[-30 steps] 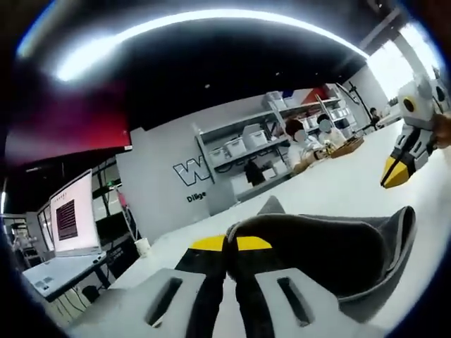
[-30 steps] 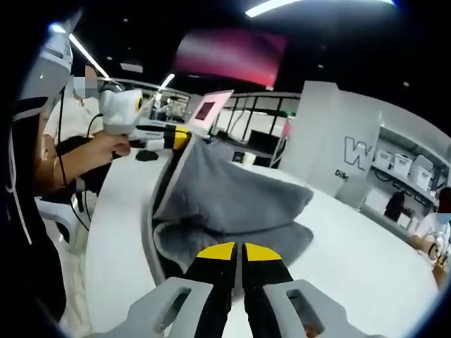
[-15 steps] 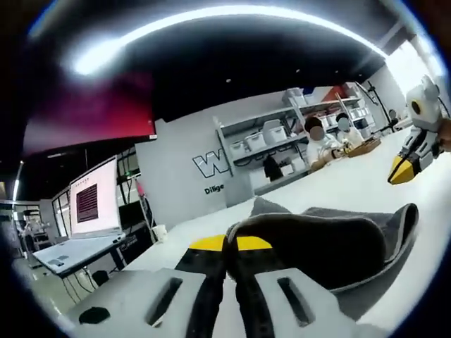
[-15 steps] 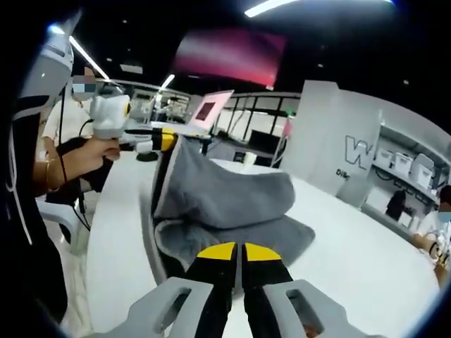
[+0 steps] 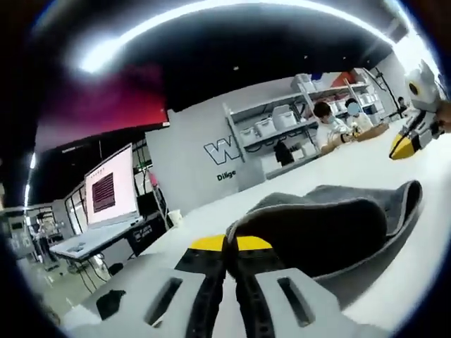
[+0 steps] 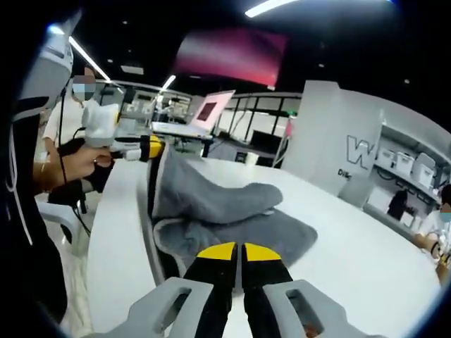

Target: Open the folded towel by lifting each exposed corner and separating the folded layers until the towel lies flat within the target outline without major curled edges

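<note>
The grey towel (image 5: 331,225) lies on the white table (image 5: 338,165). My left gripper (image 5: 229,244) is shut on one of its corners and holds it a little above the table. In the right gripper view this left gripper (image 6: 151,148) comes in from the left, and the pinched corner drapes down onto the rest of the towel (image 6: 232,225). My right gripper (image 6: 236,251) has its jaws shut at the towel's near edge, with no cloth seen between them. In the left gripper view, the right gripper (image 5: 403,146) hovers past the towel's far end.
A dark strip (image 6: 146,232) runs under the towel's left side. An open laptop (image 5: 109,193) stands on a side desk, and shelves with boxes (image 5: 282,127) line the wall. Seated people (image 5: 331,123) work at the table's far end. A hand (image 6: 63,165) holds the left gripper.
In the right gripper view, the left gripper has drawn the towel corner leftward and lower. The raised fold has sunk and lies flatter. The right gripper has stayed put.
</note>
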### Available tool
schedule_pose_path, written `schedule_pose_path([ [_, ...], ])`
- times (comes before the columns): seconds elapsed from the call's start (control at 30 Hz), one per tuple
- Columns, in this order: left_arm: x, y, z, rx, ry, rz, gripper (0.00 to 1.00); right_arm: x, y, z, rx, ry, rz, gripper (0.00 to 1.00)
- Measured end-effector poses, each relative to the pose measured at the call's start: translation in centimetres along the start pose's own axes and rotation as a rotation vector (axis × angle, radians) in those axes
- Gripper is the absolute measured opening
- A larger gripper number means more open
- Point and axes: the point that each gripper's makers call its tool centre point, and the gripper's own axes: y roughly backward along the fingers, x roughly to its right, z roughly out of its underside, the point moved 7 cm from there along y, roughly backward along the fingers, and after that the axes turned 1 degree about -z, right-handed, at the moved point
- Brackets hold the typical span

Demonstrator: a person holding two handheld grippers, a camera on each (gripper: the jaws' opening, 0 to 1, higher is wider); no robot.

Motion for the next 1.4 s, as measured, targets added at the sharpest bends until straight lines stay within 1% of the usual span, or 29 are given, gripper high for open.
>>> schedule_pose_path([
  [0.03, 0.0, 0.1, -0.1, 0.016, 0.041, 0.013, 0.02, 0.0, 0.0, 0.0, 0.0, 0.0, -0.001, 0.0],
  [0.07, 0.1, 0.1, -0.1, 0.026, 0.112, 0.021, 0.02, 0.0, -0.1, 0.0, 0.001, -0.001, -0.003, 0.0],
  [0.1, -0.2, 0.2, 0.1, 0.019, 0.147, 0.016, 0.02, -0.1, -0.2, -0.1, 0.001, 0.0, -0.006, 0.0],
  [0.13, -0.5, 0.3, 0.2, 0.011, 0.113, 0.007, 0.02, -0.1, -0.2, -0.1, 0.002, 0.0, -0.007, 0.0],
  [0.17, -0.5, 0.3, 0.4, 0.001, 0.101, -0.001, 0.02, -0.1, -0.3, -0.1, 0.004, 0.0, -0.007, 0.0],
  [0.3, -0.9, 0.9, 1.2, -0.02, 0.108, -0.017, 0.02, -0.2, -0.4, -0.2, 0.007, 0.001, -0.012, 0.0],
  [0.5, -0.9, 1.7, 2.8, -0.089, 0.119, -0.013, 0.02, -0.4, -0.6, -0.1, 0.004, 0.0, -0.021, 0.0],
  [0.57, -0.8, 1.8, 3.1, -0.104, 0.119, -0.01, 0.02, -0.6, -0.7, 0.0, 0.002, -0.002, -0.027, 0.0],
  [0.63, -0.8, 2.0, 3.2, -0.115, 0.084, -0.009, 0.02, -0.7, -0.8, 0.1, 0.001, -0.003, -0.032, 0.0],
  [0.7, -0.8, 2.0, 3.2, -0.111, 0.101, -0.001, 0.02, -0.8, -0.8, 0.1, 0.001, -0.003, -0.035, 0.0],
  [0.77, -0.9, 2.0, 3.2, -0.116, 0.098, 0.001, 0.02, -0.8, -0.9, 0.1, 0.001, -0.003, -0.037, 0.0],
  [0.83, -0.9, 2.1, 3.4, -0.127, 0.07, 0.001, 0.02, -0.8, -0.9, 0.0, 0.004, -0.002, -0.037, 0.0],
  [0.87, -0.9, 2.2, 3.7, -0.15, 0.004, 0.005, 0.02, -0.8, -0.9, 0.0, 0.006, -0.002, -0.037, 0.0],
  [0.97, -0.8, 2.5, 4.1, -0.147, 0.017, 0.02, 0.02, -0.9, -0.9, 0.0, 0.007, -0.004, -0.034, 0.0],
  [1.1, -0.8, 2.9, 5.2, -0.184, 0.067, 0.03, 0.02, -0.9, -0.8, 0.0, 0.006, -0.006, -0.034, 0.0],
  [1.17, -0.7, 3.1, 5.9, -0.205, 0.133, 0.035, 0.02, -1.0, -0.9, 0.1, 0.003, -0.008, -0.037, 0.0],
  [1.2, -0.7, 3.1, 6.2, -0.214, 0.153, 0.045, 0.02, -1.0, -0.9, 0.1, 0.001, -0.008, -0.038, 0.0],
  [1.23, -0.6, 3.1, 6.4, -0.222, 0.2, 0.056, 0.02, -1.0, -0.9, 0.1, 0.0, -0.008, -0.039, 0.0],
  [1.27, -0.7, 3.1, 6.6, -0.221, 0.252, 0.052, 0.02, -1.0, -1.0, 0.1, 0.0, -0.009, -0.04, 0.0],
  [1.3, -0.9, 3.1, 6.9, -0.225, 0.275, 0.051, 0.02, -0.9, -1.0, 0.1, 0.0, -0.009, -0.041, 0.0],
  [1.4, -1.4, 3.0, 7.4, -0.233, 0.295, 0.049, 0.02, -0.9, -1.1, 0.1, 0.0, -0.009, -0.042, 0.0],
])
